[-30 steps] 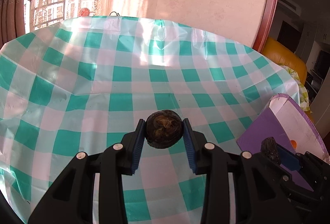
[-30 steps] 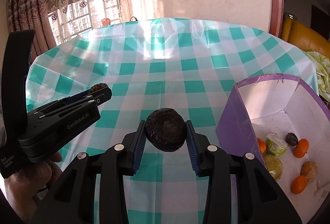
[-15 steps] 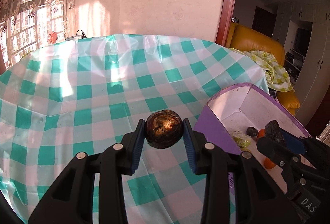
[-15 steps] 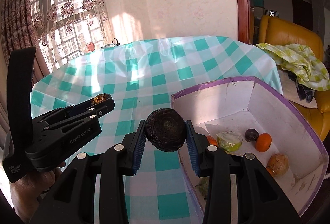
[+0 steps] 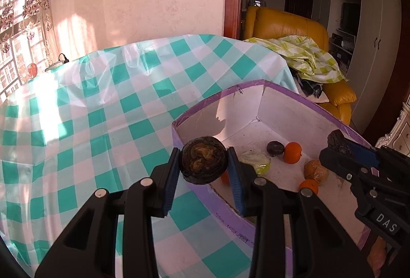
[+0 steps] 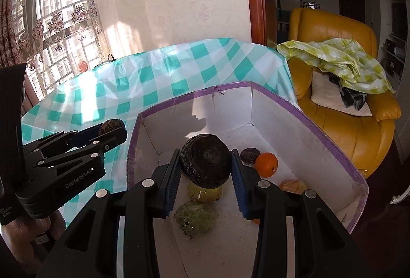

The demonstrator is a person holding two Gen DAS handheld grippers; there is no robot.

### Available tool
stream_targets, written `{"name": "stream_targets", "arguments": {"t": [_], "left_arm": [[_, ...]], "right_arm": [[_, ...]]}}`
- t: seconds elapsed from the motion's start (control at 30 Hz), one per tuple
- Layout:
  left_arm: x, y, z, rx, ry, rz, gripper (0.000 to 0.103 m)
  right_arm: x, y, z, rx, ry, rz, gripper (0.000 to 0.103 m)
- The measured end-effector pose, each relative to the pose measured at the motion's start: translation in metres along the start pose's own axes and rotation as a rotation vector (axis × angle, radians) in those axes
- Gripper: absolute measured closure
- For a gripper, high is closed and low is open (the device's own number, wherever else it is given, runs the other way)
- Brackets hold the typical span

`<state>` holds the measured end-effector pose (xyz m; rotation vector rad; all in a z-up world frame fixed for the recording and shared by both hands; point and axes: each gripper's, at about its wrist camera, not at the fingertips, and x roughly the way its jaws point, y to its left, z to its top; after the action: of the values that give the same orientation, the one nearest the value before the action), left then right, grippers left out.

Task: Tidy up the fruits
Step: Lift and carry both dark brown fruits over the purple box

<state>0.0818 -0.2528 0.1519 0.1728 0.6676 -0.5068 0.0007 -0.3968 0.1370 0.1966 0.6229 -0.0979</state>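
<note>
Left gripper (image 5: 204, 162) clamped on a dark, round, wrinkled fruit (image 5: 203, 160); both blue pads press its sides. It hangs over the near-left rim of the purple-edged box (image 5: 287, 92), about at the box wall, partly above the checked cloth of the table (image 5: 102, 103).

Right gripper (image 6: 205, 166) likewise closed on a second dark round fruit (image 6: 205, 160), ridged, with a pale stem scar facing the camera. This one is held above the box interior, over the white floor.

Box stands at the table's right edge, near the corner next to the yellow armchair (image 6: 340, 88). Inside it: one orange (image 6: 266, 164) beside a small dark fruit (image 6: 249, 155) toward the far wall, two greenish fruits (image 6: 195, 217) below the right gripper, a brownish one (image 6: 293, 185) by the right wall. More orange items partly hidden behind gripper fingers; count uncertain.

Table surface elsewhere shows only cloth. A hand (image 6: 28, 229) grips the left gripper's handle at lower left.
</note>
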Motion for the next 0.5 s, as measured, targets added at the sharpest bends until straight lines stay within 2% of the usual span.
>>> {"name": "stream_targets", "arguments": {"t": [0.23, 0.5], "left_arm": [[0.026, -0.036, -0.003, 0.085, 0.075, -0.029, 0.066], [0.058, -0.069, -0.007, 0.194, 0.176, -0.048, 0.066]], "right_arm": [[0.023, -0.033, -0.009, 0.009, 0.069, -0.053, 0.065], [0.04, -0.051, -0.012, -0.018, 0.138, -0.092, 0.065]]}}
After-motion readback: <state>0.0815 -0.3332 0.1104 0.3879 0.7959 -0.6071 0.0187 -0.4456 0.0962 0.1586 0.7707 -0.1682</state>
